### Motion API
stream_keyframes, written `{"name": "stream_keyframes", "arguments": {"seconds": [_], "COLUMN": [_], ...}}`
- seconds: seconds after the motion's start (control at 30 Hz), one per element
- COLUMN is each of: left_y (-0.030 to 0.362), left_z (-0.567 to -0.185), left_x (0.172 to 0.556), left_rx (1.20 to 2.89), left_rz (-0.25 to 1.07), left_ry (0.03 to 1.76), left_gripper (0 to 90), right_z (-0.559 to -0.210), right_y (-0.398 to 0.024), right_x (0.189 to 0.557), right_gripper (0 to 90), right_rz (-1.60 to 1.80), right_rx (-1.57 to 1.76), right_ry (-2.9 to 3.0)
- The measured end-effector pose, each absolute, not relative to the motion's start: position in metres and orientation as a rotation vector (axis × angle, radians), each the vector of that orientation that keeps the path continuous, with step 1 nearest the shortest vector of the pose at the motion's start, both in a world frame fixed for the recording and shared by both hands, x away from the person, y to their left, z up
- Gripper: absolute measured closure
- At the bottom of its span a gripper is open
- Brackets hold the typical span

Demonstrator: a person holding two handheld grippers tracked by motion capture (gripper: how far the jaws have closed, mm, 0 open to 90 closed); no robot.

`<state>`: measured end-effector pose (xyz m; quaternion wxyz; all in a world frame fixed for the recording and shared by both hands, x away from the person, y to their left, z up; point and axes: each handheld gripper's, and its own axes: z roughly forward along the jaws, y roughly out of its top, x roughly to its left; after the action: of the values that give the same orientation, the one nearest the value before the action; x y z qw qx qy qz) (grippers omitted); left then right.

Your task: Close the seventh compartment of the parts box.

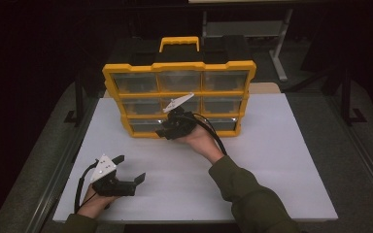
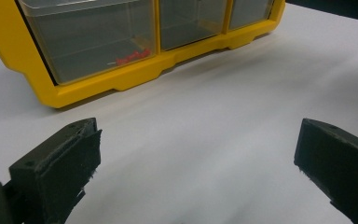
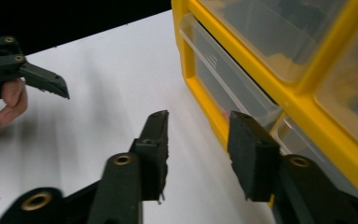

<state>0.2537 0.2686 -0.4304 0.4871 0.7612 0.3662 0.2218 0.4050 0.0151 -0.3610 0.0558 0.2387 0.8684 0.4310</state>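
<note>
Yellow plastic organiser cabinet with clear drawers (image 1: 178,99) standing upright at the far side of the white table (image 1: 281,160). Right gripper (image 1: 167,130), jaws parted and empty, sits just beside the bottom drawer row. Left gripper (image 1: 128,170), jaws spread wide, rests near the table's front-left edge.

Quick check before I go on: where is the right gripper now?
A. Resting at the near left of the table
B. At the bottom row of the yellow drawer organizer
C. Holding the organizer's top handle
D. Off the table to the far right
B: in the high view the right gripper sits open against the bottom drawers of the yellow organizer, with nothing between its jaws in the right gripper view.
</note>
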Motion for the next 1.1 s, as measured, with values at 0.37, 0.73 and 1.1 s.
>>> {"name": "stream_keyframes", "arguments": {"seconds": [0.37,0.73,1.1], "left_y": [0.268,0.268,0.267], "left_z": [-0.431,-0.43,-0.43], "left_x": [0.254,0.253,0.253], "left_rx": [1.849,1.843,1.831], "left_rz": [0.537,0.536,0.535], "left_ry": [0.888,0.89,0.888], "left_gripper": [0.0,0.0,0.0], "right_z": [-0.366,-0.376,-0.386], "right_y": [-0.019,-0.051,-0.091], "right_x": [0.395,0.377,0.357], "right_gripper": [29.8,14.4,9.5], "right_rz": [1.32,1.308,1.35], "right_rx": [0.801,0.83,0.893], "right_ry": [2.577,2.532,2.46]}}
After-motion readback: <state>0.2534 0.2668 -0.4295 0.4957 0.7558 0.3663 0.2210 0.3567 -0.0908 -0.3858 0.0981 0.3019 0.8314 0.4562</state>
